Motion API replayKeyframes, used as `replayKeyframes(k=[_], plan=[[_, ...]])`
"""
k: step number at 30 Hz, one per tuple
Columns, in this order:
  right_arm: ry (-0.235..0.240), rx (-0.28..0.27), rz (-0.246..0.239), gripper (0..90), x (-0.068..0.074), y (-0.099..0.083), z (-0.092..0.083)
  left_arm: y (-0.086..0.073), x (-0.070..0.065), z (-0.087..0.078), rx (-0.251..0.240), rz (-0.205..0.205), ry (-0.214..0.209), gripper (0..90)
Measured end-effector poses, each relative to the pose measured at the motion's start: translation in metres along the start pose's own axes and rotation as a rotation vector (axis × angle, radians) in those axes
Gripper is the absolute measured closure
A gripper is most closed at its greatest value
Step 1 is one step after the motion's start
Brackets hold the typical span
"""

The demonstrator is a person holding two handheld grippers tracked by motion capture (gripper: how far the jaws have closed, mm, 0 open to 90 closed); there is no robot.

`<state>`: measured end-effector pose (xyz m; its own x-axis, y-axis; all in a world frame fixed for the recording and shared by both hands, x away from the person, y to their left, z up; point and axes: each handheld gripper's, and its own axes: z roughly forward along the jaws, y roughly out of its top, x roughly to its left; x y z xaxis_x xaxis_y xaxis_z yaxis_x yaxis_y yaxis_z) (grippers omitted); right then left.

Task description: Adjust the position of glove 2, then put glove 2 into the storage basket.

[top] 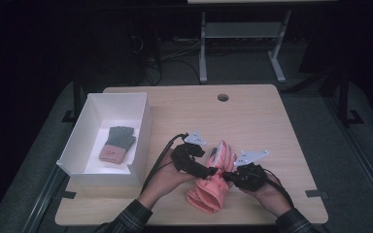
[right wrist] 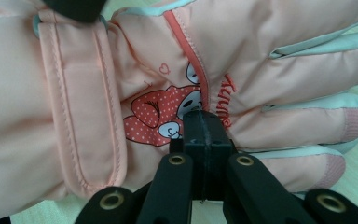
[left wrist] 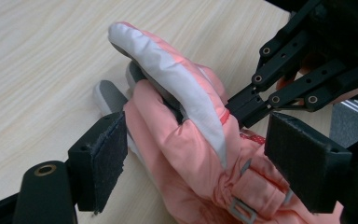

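Nearest the person, the pink glove lies on the worktop between both claws. The right claw is clamped shut, apparently pinching the glove's back fabric; the left claw gapes wide around the cuff end, pads off it. Farther off, the box already holds a grey glove. I'd guess half done: pink one not yet boxed.

Each tool is matt black: the left tool and the right tool carry a grey three-cornered plate on top and trail a black cable. Brass-ringed screw holes dot the linkages; the pads are dark and felt-like. Dark plaid sleeves cover both forearms.
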<state>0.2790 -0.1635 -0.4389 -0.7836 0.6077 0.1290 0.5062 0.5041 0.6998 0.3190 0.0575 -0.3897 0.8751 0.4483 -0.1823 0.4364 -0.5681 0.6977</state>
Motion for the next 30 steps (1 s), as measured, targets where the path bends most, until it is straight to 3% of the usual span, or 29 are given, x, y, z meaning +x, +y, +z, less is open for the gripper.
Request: replayKeyframes(k=[9,17,18,27,30], plan=[[0.003,0.001,0.000,90.0,-0.001,0.000,0.001,-0.002,0.003,0.006,0.003,-0.022,0.008,20.3],[0.002,0.001,-0.003,90.0,0.000,0.000,0.002,-0.004,0.009,0.026,0.034,-0.042,-0.002,19.6],[0.002,0.005,-0.001,90.0,0.000,0.000,0.002,-0.008,0.011,0.031,0.033,-0.065,-0.018,19.5],[0.003,0.019,-0.006,90.0,-0.001,-0.002,0.004,-0.019,0.019,0.042,0.047,-0.110,-0.065,17.2],[-0.001,0.027,-0.013,90.0,0.000,-0.002,0.006,-0.026,0.022,0.051,0.078,-0.135,-0.095,16.1]])
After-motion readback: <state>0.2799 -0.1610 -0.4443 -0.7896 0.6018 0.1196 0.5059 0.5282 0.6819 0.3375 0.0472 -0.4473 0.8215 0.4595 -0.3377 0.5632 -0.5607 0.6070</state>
